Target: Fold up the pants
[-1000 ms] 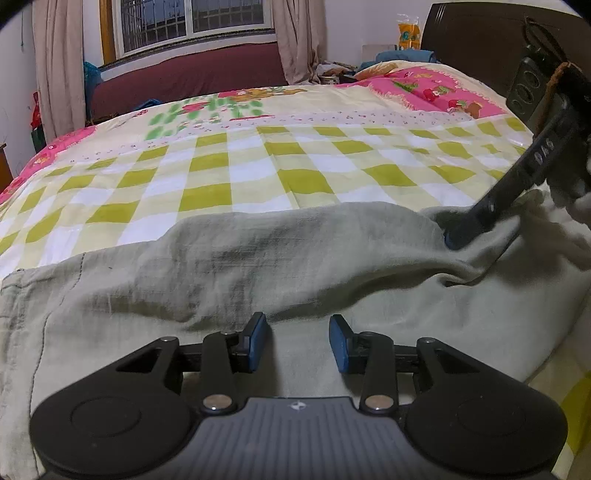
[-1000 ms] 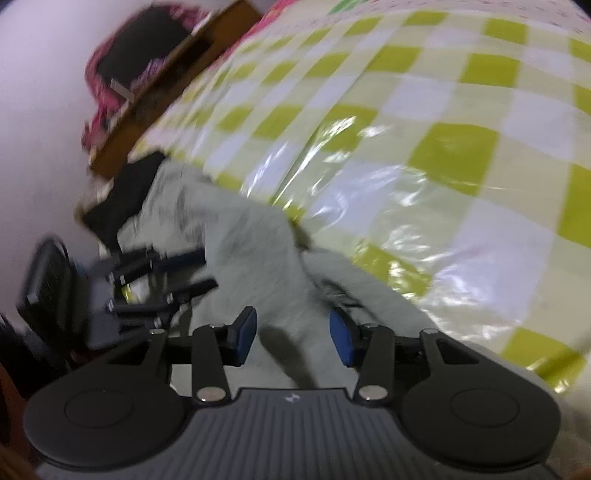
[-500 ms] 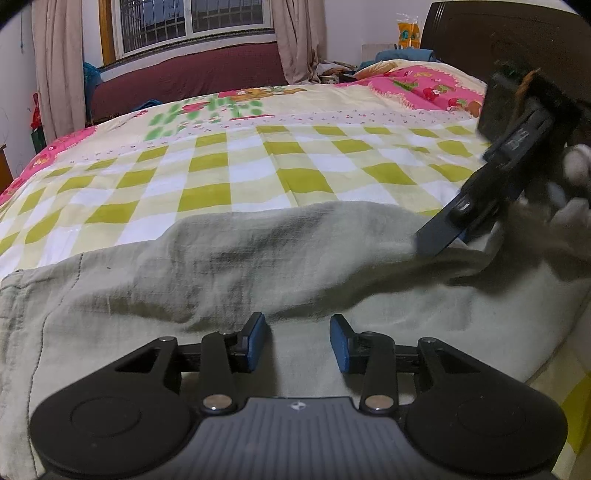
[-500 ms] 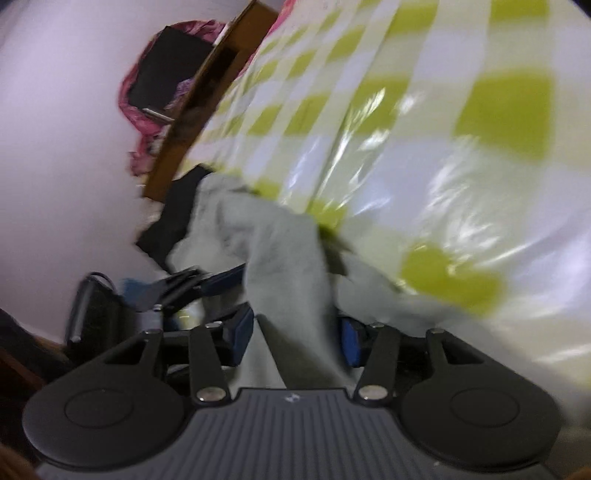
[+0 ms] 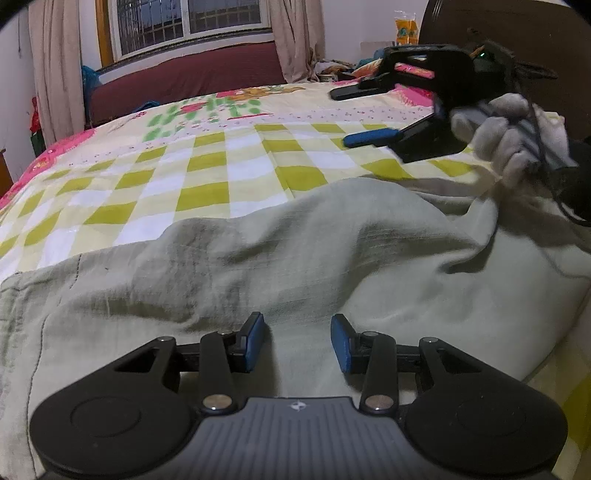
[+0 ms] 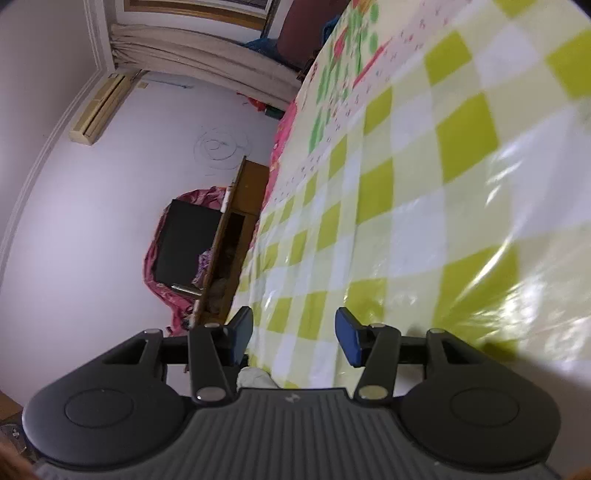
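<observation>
On my left wrist feed, the pale grey-green pants (image 5: 295, 258) are lying rumpled across the near edge of the bed (image 5: 207, 173), over its yellow-and-white checked cover, with a seamed hem at the left and a raised fold running toward the right. My left claw (image 5: 297, 341) is hovering low over the cloth, its blue pads (image 5: 255, 341) standing partly apart with only fabric showing beneath the gap; I am reading nothing as pinched between them. Up at the right of that view, a gloved hand (image 5: 509, 136) is holding my right claw (image 5: 351, 114) above the checked cover, clear of the pants, its two fingers spread with open air between them. On the right wrist feed, that right claw (image 6: 295, 338) is looking along the bed toward a wooden cabinet (image 6: 236, 243) and a white wall, and it is gripping nothing, its jaws parted. A small pale bit of cloth (image 6: 256, 376) is showing just behind the left finger, probably an edge of the pants, though the blur there is leaving me unsure. A curtained window (image 5: 192, 22) is closing the far side of the room.
</observation>
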`<state>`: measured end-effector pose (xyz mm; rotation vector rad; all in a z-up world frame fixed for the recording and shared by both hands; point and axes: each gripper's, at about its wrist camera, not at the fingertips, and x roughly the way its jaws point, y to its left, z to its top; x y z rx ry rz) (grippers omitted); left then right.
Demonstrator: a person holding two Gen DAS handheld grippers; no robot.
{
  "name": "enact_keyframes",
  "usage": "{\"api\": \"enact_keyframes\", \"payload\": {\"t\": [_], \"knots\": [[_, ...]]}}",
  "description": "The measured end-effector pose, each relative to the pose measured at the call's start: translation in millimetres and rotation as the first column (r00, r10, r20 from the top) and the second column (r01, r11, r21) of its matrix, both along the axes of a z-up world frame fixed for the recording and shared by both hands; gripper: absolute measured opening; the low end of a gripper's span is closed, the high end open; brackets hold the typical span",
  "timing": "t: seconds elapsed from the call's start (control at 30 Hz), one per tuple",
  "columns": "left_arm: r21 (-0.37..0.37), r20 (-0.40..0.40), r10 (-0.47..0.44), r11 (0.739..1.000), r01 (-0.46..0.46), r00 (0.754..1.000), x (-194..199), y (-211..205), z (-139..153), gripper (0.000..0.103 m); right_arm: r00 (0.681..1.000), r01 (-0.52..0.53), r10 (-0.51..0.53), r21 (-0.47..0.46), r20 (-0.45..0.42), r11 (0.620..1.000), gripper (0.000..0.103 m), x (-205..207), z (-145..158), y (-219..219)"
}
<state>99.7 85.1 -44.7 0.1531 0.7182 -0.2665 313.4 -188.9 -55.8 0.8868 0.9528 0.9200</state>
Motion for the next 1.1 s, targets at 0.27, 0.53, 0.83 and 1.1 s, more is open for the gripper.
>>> {"api": "enact_keyframes", "payload": {"t": [0.27, 0.53, 0.83, 1.1], "knots": [[-0.002, 0.0, 0.003, 1.0, -0.003, 1.0, 0.9, -0.1, -0.2, 0.053, 0.966, -0.216, 0.248, -0.312, 0.066, 0.925, 0.058, -40.3, 9.1, 31.4], [-0.014, -0.003, 0.002, 1.0, -0.002, 1.0, 2.0, 2.2, -0.6, 0.054, 0.955, -0.217, 0.284, -0.45, 0.085, 0.866, 0.053, -76.2, 33.0, 19.4], [-0.003, 0.0, 0.002, 1.0, -0.002, 1.0, 2.9, 0.8, -2.1, 0.054, 0.952, -0.229, 0.298, -0.486, 0.067, 0.843, 0.051, -67.9, 7.7, 25.7], [-0.004, -0.002, 0.0, 1.0, 0.0, 1.0, 2.5, -1.0, -2.5, 0.055, 0.867, -0.478, 0.498, -0.276, 0.004, 0.834, 0.053, -36.2, -3.1, 56.2]]}}
